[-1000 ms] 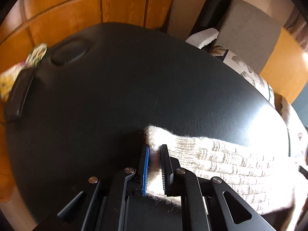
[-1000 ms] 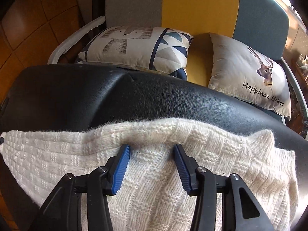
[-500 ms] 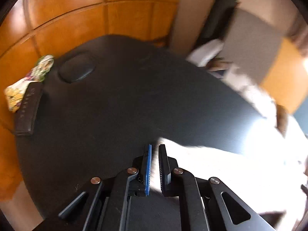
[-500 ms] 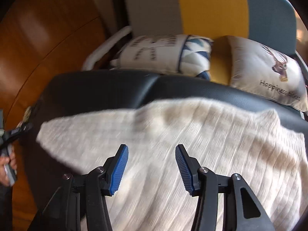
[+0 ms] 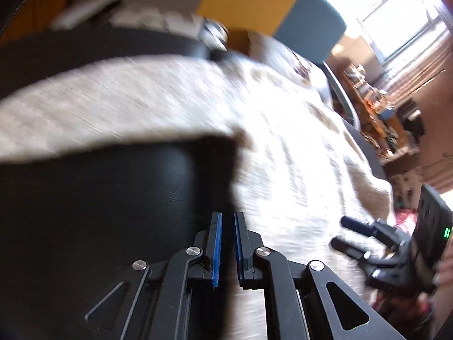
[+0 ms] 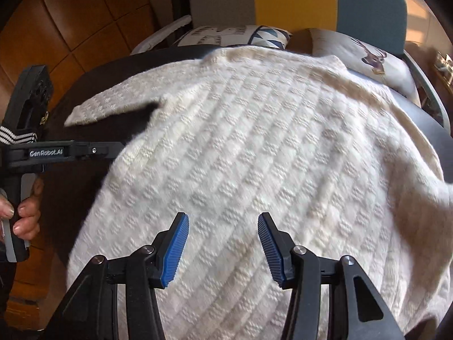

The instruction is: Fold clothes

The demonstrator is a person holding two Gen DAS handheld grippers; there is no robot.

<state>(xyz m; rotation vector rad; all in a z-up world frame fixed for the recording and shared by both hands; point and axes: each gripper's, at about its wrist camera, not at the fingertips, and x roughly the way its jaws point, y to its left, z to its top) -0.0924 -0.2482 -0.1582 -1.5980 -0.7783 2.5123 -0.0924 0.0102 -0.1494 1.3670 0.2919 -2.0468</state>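
A round black leather-look table (image 6: 96,85) fills the lower view, backed by orange-brown wall panels and a sofa in grey, yellow and teal with printed cushions (image 6: 376,56) at twelve to one o'clock. Nearest the right wrist camera, the right gripper (image 6: 223,243) hangs over the cloth with its blue-padded jaws spread wide and nothing between them. Under it and running away toward twelve o'clock lies the cream basket-weave knitted sweater (image 6: 254,147), spread broad and flat across the tabletop, its far edge reaching the table's rim by the cushions. One sleeve (image 6: 113,104) sticks out toward ten o'clock, lying single-layered on the black surface. At nine o'clock a hand (image 6: 22,212) holds the left gripper (image 6: 113,150), tip right at the sweater's left edge below that sleeve. From its own blurred camera, the left gripper (image 5: 226,243) shows jaws nearly together with only a slim gap; whether any knit is caught there I cannot tell. How far along? My read: the body shows no fold line, the sleeve is out, so sleeves and body remain to be folded in. The right side droops over the table edge at three o'clock.
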